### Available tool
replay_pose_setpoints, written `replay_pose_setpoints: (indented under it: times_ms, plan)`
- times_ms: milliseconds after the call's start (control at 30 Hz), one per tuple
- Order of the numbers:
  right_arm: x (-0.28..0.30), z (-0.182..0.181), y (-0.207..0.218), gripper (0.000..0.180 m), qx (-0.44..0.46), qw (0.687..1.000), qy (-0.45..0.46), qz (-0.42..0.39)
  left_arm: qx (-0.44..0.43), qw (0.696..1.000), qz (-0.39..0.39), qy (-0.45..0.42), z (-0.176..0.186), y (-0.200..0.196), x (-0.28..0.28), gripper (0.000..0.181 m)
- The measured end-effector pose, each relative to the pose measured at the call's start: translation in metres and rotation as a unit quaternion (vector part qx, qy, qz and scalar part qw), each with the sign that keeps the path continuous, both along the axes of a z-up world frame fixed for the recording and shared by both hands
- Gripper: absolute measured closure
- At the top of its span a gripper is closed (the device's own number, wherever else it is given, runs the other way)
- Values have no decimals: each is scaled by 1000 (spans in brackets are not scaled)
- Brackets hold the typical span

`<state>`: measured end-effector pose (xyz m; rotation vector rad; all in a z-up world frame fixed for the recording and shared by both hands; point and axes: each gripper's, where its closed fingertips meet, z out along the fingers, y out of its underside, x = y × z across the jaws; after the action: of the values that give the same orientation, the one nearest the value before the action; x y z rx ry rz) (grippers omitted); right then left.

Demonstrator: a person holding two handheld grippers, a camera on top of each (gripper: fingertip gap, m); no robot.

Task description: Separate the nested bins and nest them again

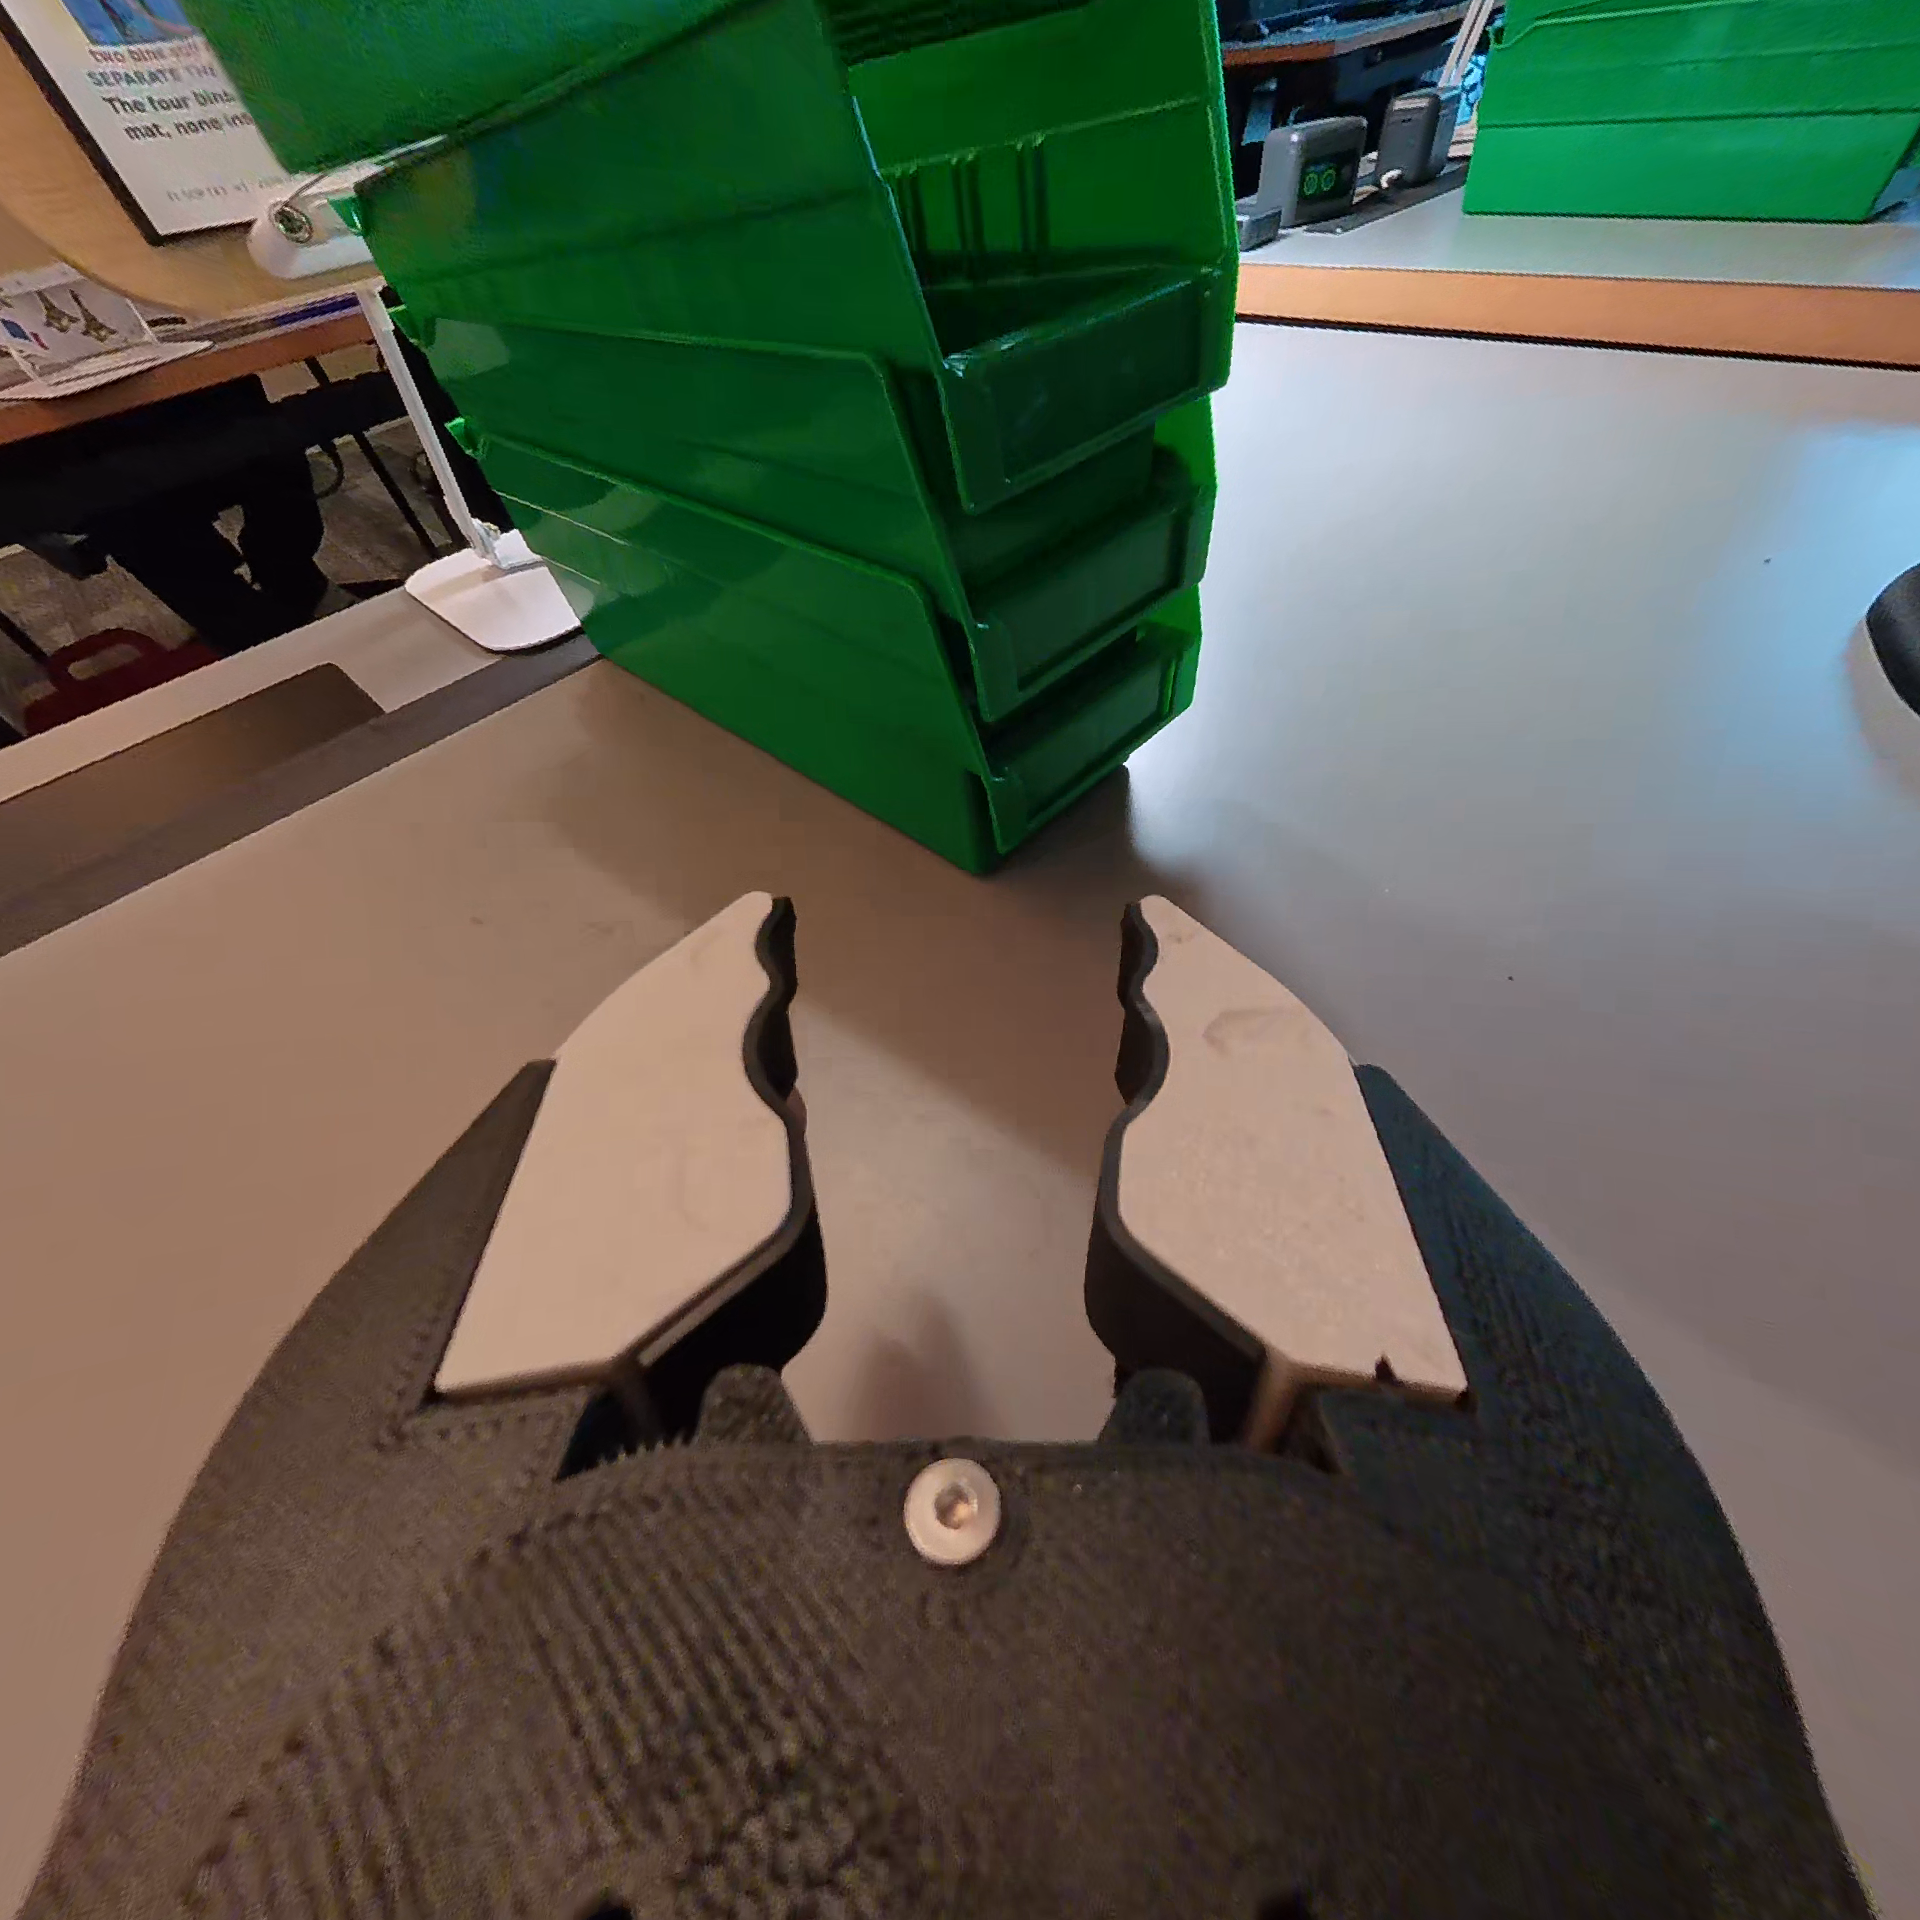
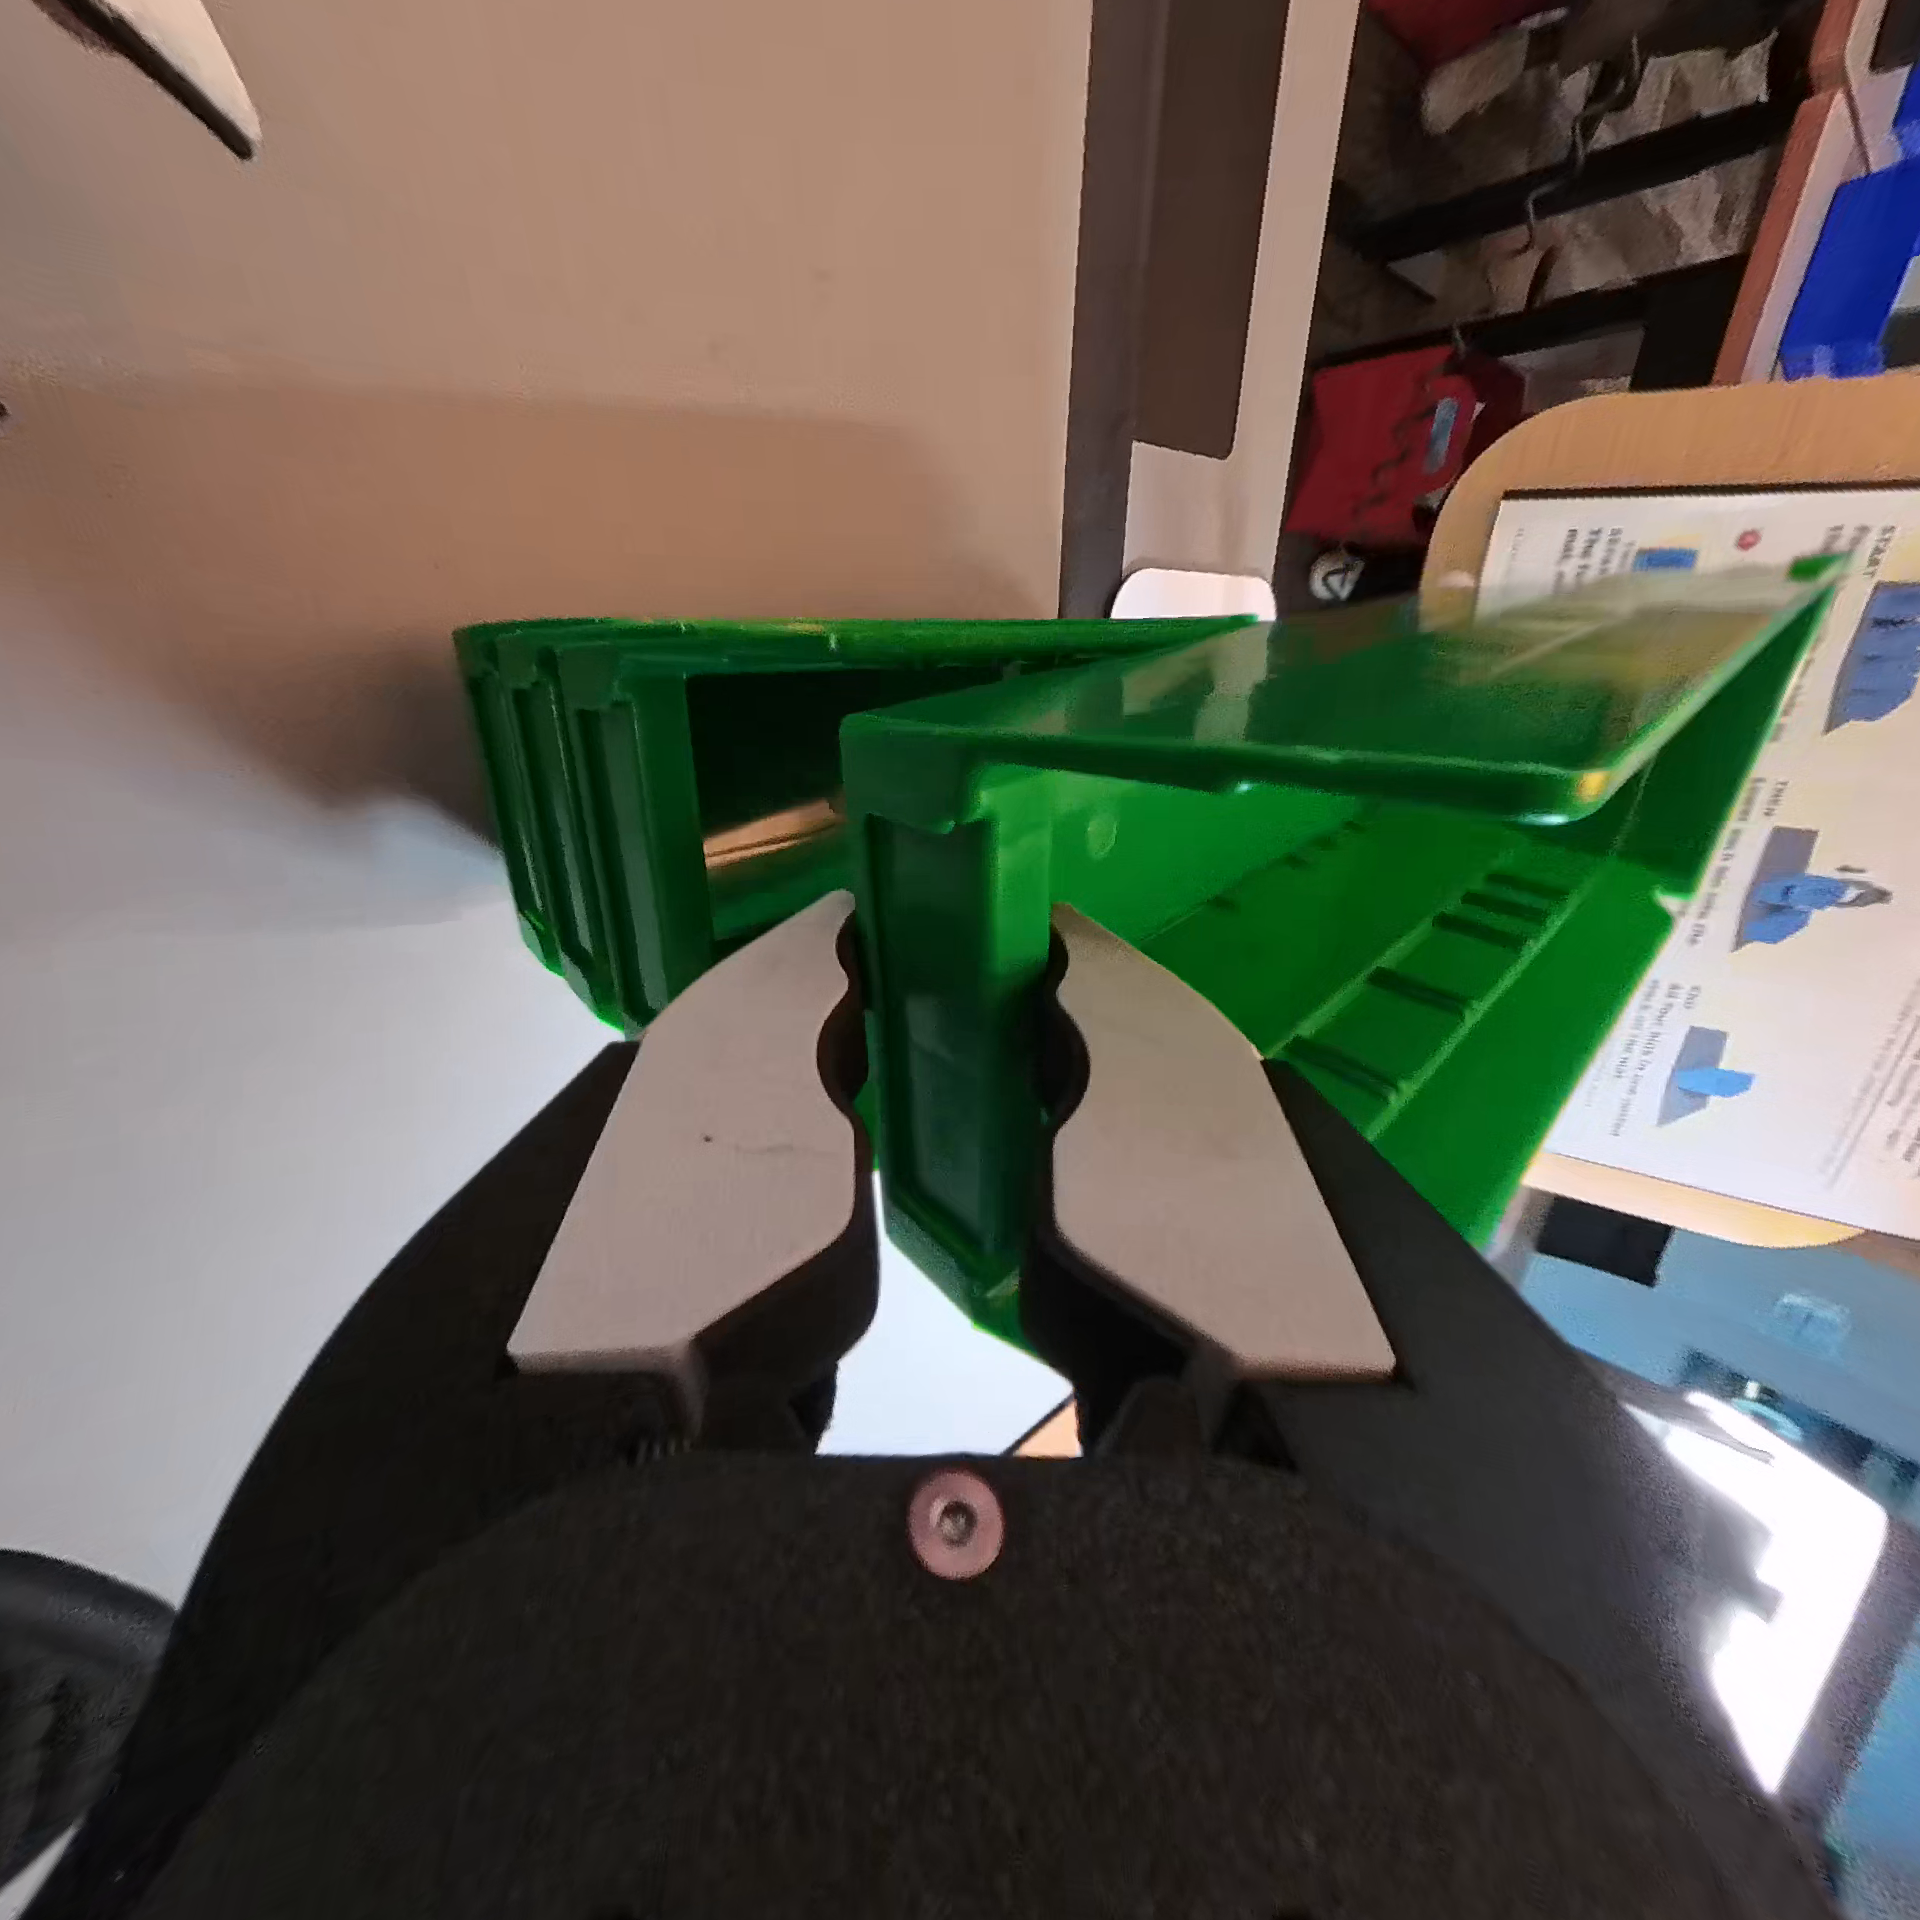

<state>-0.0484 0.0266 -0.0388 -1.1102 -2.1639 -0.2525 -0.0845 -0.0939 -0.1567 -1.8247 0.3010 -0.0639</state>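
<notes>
A stack of nested green bins stands on the grey mat just ahead of my left gripper, which is open and empty, low over the mat. A top green bin is tilted up off the stack. In the right wrist view my right gripper is shut on the front lip of that green bin and holds it raised, partly clear of three bins that are still nested. The tip of the left gripper shows at the top left of this view.
A white lamp base stands at the mat's left edge beside the stack. A second green bin stack sits on the far table. An instruction poster leans behind the bins. A black rounded object is at the right edge. My right fingertips sit around 20 cm from my left ones. From either gripper's tips it is about 35 cm to the black rounded object. Look for it in the right wrist view too.
</notes>
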Motion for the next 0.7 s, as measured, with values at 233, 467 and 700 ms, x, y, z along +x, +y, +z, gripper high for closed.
replay_pose_setpoints:
  times_ms: [233,467,700]
  plan:
    - [1,-23,-2,152,-16,1000,-13,1,-1,1000,-1,5,-1,0,1,121]
    - [-1,-40,-5,150,-8,999,-33,24,0,1000,-1,3,-1,-1,1,121]
    - [2,-31,-10,139,0,999,-27,42,0,1000,-4,3,-1,-1,2,121]
